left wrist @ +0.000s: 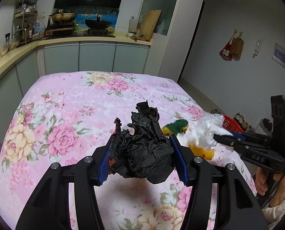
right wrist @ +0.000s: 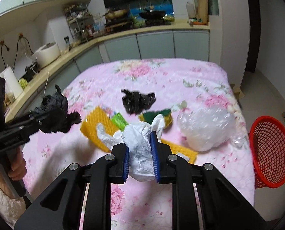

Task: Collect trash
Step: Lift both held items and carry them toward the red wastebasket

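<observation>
Left gripper [left wrist: 140, 151] pinches a crumpled black bag [left wrist: 144, 149] above the floral tablecloth [left wrist: 65, 103]; right gripper [right wrist: 140, 151] pinches white paper [right wrist: 140, 153], and only its view shows the red basket [right wrist: 270, 151] at 3 o'clock.

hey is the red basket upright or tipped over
Tipped. The red basket lies on its side past the table's right edge, mouth facing the table.

"DAS" on right tongs [left wrist: 223, 137]

Pink floral tablecloth [right wrist: 180, 80], black crumpled bag [left wrist: 142, 153], white wad [right wrist: 140, 153], red mesh basket [right wrist: 270, 153], yellow mat [right wrist: 92, 130].
</observation>
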`<move>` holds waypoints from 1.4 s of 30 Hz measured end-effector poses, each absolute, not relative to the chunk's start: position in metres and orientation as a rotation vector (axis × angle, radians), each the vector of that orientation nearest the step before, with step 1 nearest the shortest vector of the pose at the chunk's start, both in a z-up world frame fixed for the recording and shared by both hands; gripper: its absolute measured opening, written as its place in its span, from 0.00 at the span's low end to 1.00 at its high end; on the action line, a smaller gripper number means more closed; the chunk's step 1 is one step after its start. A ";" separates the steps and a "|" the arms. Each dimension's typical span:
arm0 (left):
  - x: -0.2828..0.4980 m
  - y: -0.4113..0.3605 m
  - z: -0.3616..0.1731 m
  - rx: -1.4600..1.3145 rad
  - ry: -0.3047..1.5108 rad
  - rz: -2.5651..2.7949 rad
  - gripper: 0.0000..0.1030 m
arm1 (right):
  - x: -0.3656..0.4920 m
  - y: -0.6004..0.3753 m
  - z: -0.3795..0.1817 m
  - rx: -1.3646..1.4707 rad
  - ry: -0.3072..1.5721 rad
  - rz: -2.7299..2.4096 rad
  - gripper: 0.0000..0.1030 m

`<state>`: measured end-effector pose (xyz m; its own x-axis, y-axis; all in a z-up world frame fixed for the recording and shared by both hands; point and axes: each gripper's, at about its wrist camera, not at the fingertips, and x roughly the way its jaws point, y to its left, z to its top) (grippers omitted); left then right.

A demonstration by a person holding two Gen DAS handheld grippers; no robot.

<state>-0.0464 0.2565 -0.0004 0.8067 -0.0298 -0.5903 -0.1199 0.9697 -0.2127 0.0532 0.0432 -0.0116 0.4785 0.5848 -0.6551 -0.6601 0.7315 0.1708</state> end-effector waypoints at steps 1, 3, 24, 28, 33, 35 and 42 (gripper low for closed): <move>-0.045 0.256 0.001 -0.246 0.630 0.047 0.52 | 0.054 0.041 -0.008 -0.103 0.747 0.761 0.19; -0.040 0.254 0.004 -0.245 0.624 0.045 0.52 | 0.056 0.036 -0.001 -0.083 0.728 0.761 0.19; 0.028 0.206 0.042 -0.119 0.547 0.039 0.52 | 0.082 -0.012 0.044 0.056 0.583 0.664 0.19; 0.042 0.191 0.051 -0.087 0.526 0.030 0.52 | 0.085 -0.024 0.049 0.079 0.567 0.630 0.19; 0.055 0.167 0.066 -0.024 0.472 0.026 0.52 | 0.086 -0.043 0.056 0.105 0.538 0.586 0.19; 0.059 0.158 0.070 -0.006 0.457 0.017 0.52 | 0.087 -0.050 0.058 0.113 0.529 0.571 0.19; 0.072 0.134 0.075 0.017 0.435 -0.014 0.52 | 0.087 -0.070 0.064 0.138 0.499 0.523 0.19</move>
